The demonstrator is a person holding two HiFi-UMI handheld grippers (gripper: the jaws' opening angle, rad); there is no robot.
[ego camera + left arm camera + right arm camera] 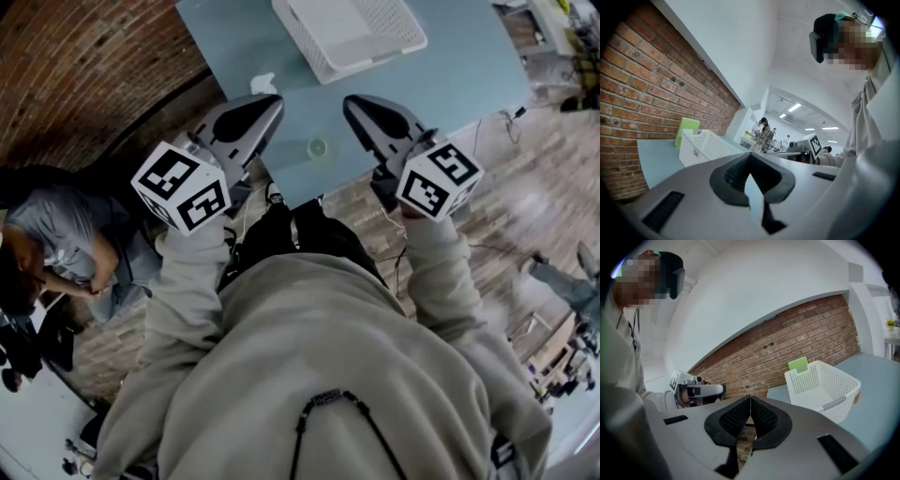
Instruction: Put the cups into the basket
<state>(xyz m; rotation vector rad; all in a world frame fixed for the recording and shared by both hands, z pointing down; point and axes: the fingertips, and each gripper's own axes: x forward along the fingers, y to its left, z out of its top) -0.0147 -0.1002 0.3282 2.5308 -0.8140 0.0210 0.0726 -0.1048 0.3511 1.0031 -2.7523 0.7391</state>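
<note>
A white perforated basket point(349, 34) stands at the far side of the pale blue table point(469, 66). It also shows in the left gripper view point(701, 147) and the right gripper view point(825, 383). One small clear cup point(318, 148) stands near the table's front edge, between my two grippers. My left gripper point(273, 99) hangs over the table's near left part, jaws together and empty point(750, 158). My right gripper point(351, 101) is level with it to the right of the cup, its pads closed on nothing point(750, 399). Neither gripper touches the cup.
A small crumpled white thing point(262, 82) lies on the table beyond the left gripper. A green board point(798, 364) leans behind the basket against the brick wall point(642, 93). A person point(56, 244) sits on the floor at the left. Cables trail on the floor right of the table.
</note>
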